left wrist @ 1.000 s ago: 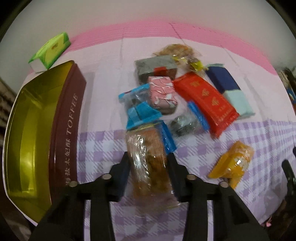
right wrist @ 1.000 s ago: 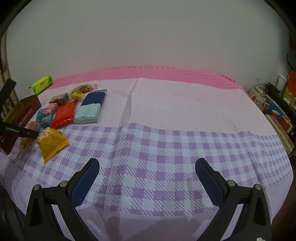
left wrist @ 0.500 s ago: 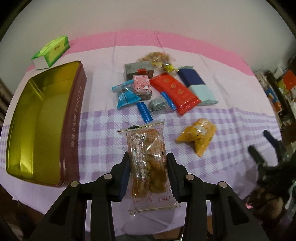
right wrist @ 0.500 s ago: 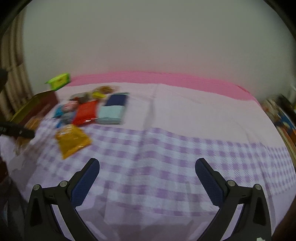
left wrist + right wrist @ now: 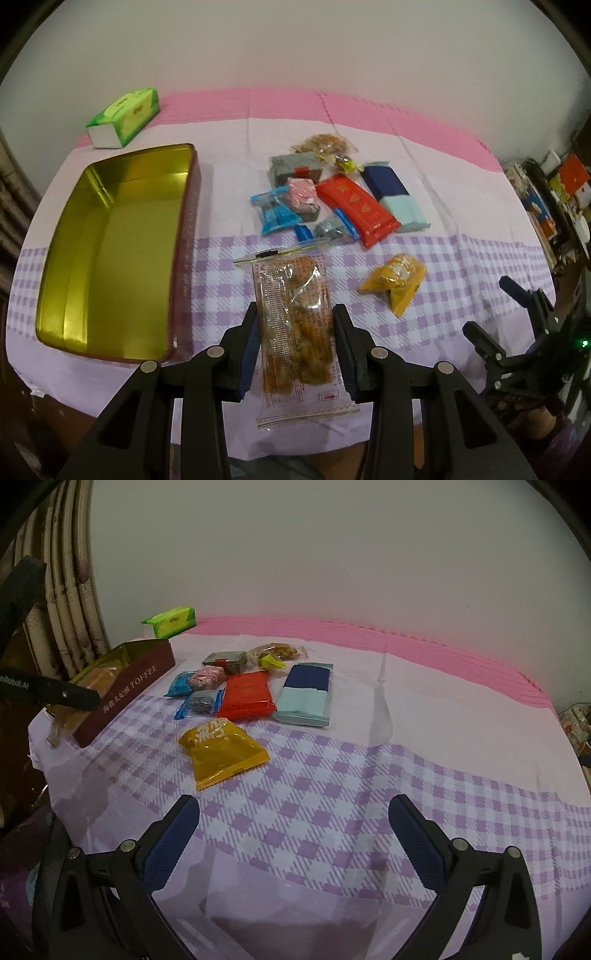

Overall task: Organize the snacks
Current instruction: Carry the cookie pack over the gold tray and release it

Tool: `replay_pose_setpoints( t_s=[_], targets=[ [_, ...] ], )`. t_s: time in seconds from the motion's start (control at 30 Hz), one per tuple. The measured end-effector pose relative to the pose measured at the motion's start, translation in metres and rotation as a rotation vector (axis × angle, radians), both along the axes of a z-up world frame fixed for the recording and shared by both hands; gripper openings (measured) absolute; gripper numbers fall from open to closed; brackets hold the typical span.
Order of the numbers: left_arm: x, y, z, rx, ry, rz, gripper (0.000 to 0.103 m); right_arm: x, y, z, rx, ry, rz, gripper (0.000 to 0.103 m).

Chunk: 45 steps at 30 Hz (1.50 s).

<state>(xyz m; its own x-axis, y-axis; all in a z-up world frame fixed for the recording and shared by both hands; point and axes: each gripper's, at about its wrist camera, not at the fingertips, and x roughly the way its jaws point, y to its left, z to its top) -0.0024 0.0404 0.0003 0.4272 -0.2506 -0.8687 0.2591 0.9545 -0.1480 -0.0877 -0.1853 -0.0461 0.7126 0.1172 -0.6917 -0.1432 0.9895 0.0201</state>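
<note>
I have the clear snack packet (image 5: 293,325) clenched between the blue pads of my left gripper (image 5: 295,343), lifted above the checked cloth in the lower middle of the frame. It looks light and crinkly, a thin film sleeve round brittle brown biscuit pieces, so I judge a firm squeeze could crack what is inside. The pads sit across its middle, on the filled part, which seems the right place; the flat sealed ends would likely fold and slip. The open gold-lined toffee tin (image 5: 110,251) lies at the left, the likely drop spot. My right gripper (image 5: 295,834) is released, jaws wide with nothing between them, and the yellow pouch (image 5: 221,749) lies just beyond it on the desk (image 5: 369,794).
</note>
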Motion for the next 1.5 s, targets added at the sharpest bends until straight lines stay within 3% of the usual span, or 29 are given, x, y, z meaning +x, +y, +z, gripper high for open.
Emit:
replay_pose_setpoints(
  t_s=[0.3,0.6,1.0,1.5],
  targets=[
    [0.005,0.018,0.014,0.003,-0.032,0.033,0.039,0.003,0.007,-0.007,-0.043,0.011,0.007,0.102],
    [0.039,0.053,0.028,0.114,-0.090,0.090,0.039,0.009,-0.015,-0.021,-0.028,0.057,-0.080,0.102],
    [0.092,0.095,-0.001,0.261,-0.081,0.144,0.039,0.020,-0.015,-0.035,-0.057,0.117,-0.093,0.102],
    [0.163,0.133,-0.046,0.298,0.030,0.178,0.039,0.026,-0.014,-0.043,-0.063,0.155,-0.094,0.102]
  ],
)
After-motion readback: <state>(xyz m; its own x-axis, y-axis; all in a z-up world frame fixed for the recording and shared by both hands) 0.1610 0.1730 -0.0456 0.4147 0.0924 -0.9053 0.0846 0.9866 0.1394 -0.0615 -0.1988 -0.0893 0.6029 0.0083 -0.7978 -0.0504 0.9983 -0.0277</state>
